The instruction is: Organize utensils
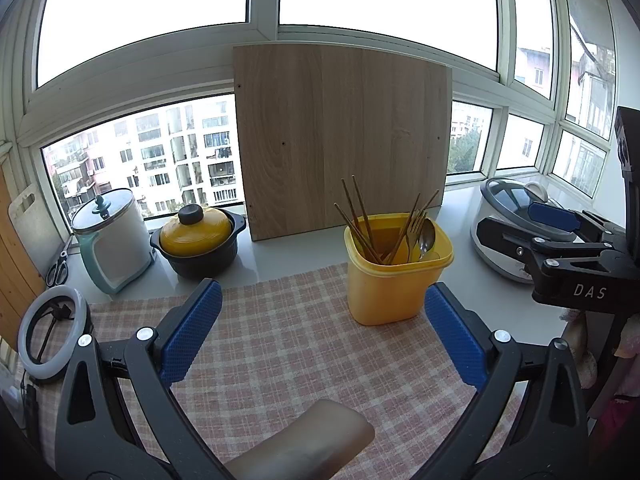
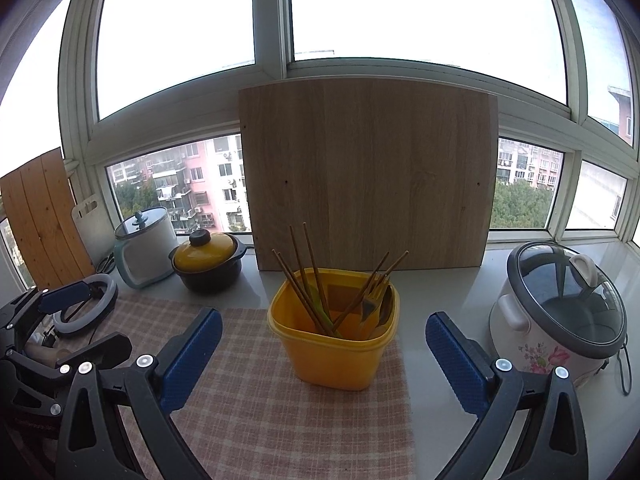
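A yellow tub (image 1: 394, 280) (image 2: 336, 348) stands upright on the far right part of a pink checked cloth (image 1: 280, 344) (image 2: 260, 408). In it stand several wooden chopsticks (image 1: 360, 220) (image 2: 308, 280), a fork (image 1: 414, 224) (image 2: 372, 300) and a spoon (image 1: 427, 236). My left gripper (image 1: 324, 332) is open over the cloth, short of the tub and to its left, holding nothing. My right gripper (image 2: 324, 356) is open too, with the tub straight ahead between its blue pads (image 2: 456, 360), untouched. A rounded brownish object (image 1: 312, 440) lies on the cloth close under the left gripper.
A wooden board (image 1: 344, 140) (image 2: 368, 176) leans on the window behind the tub. To the left are a yellow-lidded pot (image 1: 198, 240) (image 2: 208, 260), a white lidded jug (image 1: 110, 240), scissors (image 1: 58, 268) and a ring light (image 1: 52, 336). A rice cooker (image 2: 560, 312) stands to the right.
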